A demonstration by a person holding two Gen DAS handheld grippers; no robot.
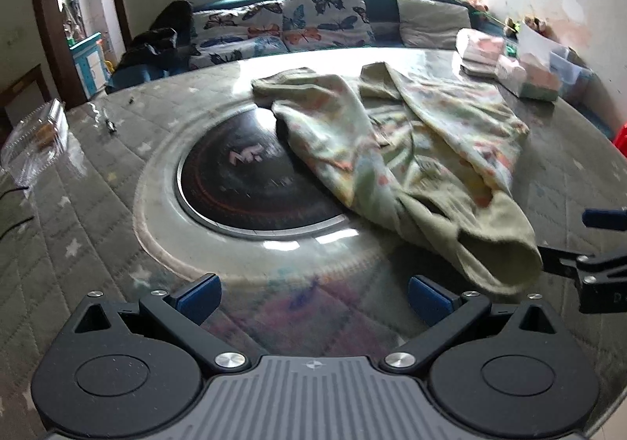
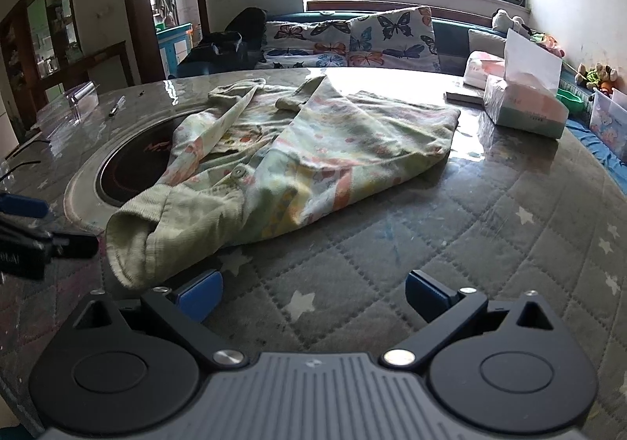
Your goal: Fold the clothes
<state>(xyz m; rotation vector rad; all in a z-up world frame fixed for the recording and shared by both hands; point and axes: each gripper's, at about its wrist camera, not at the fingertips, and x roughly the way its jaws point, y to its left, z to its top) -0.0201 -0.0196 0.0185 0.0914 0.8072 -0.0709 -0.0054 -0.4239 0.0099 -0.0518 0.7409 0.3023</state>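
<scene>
A pale green child's garment (image 1: pixel 411 150) with a pastel print lies crumpled on the round table, part of it over the dark inset hob (image 1: pixel 250 181). Its plain green cuff (image 1: pixel 505 256) points toward me. In the right wrist view the same garment (image 2: pixel 313 154) spreads across the middle, with the cuff (image 2: pixel 133 240) nearest. My left gripper (image 1: pixel 313 297) hangs open just short of the cloth, holding nothing. My right gripper (image 2: pixel 313 293) is open too, its left fingertip (image 2: pixel 200 293) close beside the cuff. Each gripper shows at the edge of the other's view.
The table has a quilted star-patterned cover (image 2: pixel 490 244) under clear sheeting. Tissue packs and boxes (image 2: pixel 525 103) stand at the right rim. A clear plastic box (image 1: pixel 35 142) and a pen (image 2: pixel 117 107) lie at the left. A sofa with butterfly cushions (image 1: pixel 282 24) runs behind.
</scene>
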